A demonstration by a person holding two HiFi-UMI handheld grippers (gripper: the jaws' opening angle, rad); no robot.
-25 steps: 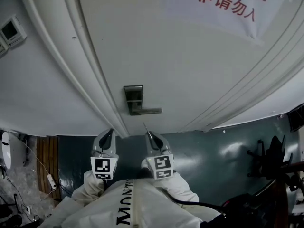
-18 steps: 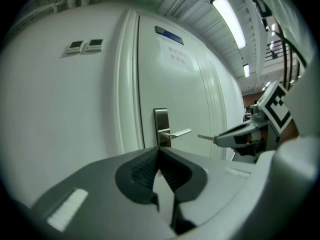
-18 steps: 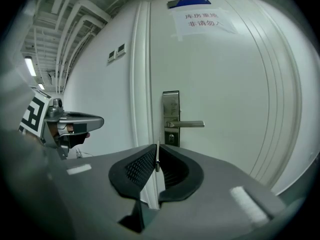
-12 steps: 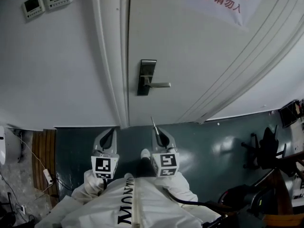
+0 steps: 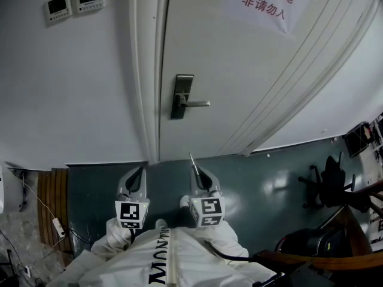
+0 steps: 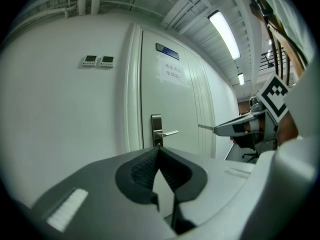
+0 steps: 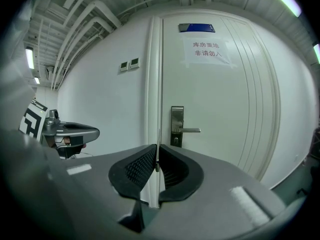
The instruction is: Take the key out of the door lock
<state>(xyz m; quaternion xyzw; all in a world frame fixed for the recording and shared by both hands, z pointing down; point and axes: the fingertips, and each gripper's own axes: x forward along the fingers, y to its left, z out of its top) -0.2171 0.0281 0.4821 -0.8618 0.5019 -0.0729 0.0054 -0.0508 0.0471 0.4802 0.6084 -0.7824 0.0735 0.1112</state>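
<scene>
As right gripper (image 5: 195,171) pinches it — key (image 6: 205,127) thin, silvery.

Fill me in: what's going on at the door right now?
A person stands a little way off from the door with a gripper in each hand. The right gripper is clamped on the key, whose blade sticks out past the jaws, well clear of the lock. The left gripper is shut and empty. Both point toward the door without touching it.
</scene>
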